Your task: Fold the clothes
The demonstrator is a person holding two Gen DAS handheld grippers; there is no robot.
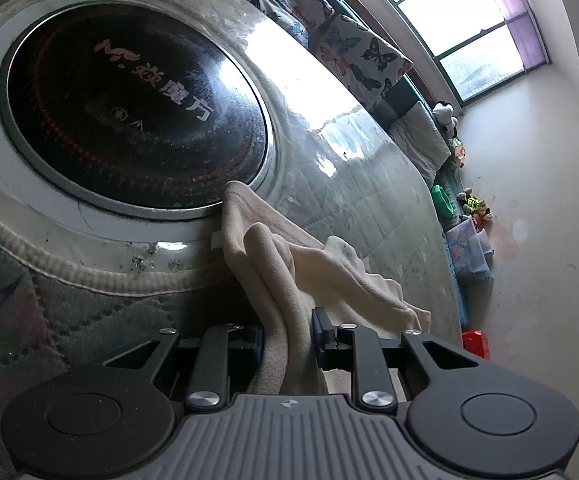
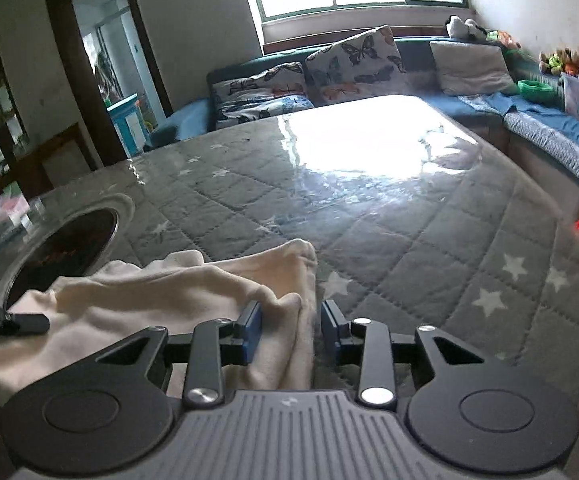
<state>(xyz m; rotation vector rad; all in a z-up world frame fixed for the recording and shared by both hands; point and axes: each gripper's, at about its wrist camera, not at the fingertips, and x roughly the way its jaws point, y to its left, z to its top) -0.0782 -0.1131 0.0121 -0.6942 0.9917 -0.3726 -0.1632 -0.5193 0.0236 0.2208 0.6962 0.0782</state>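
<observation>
The cream garment [image 1: 289, 280] lies bunched on the quilted grey table cover [image 2: 409, 240] just beside the round black cooktop [image 1: 129, 108], which sits at its ten o'clock, and it seems held at two spots so it can be drawn flat for folding. The left gripper [image 1: 288, 340], tilted steeply sideways, pinches a thick fold between its blue pads. The right gripper [image 2: 290, 330], level and low, stands spread, with the cloth's edge lying loose between its jaws.

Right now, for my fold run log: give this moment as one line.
left tongs: cream cloth between fingers | right tongs: open around cloth edge | surface: quilted table cover | fold: not done
</observation>
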